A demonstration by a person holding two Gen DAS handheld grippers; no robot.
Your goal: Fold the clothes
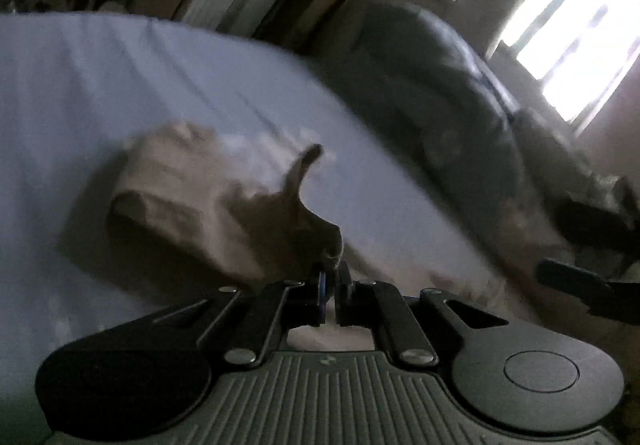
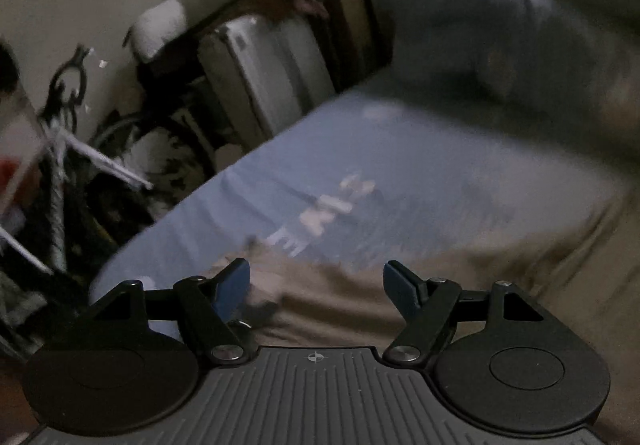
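left claw (image 1: 330,281): black linkage arms showing silver screws, a blue pad edging one fingertip
left base: grey ribbed plate, black round discs flanking it
right claw (image 2: 316,281): black arms carrying blue fingertip pads (image 2: 236,281), silver screws
right base: ribbed grey plate wearing a small crosshair mark

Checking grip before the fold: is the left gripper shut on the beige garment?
Shut on it. The left gripper has its jaws nearly together, pinching a raised edge of the beige garment.
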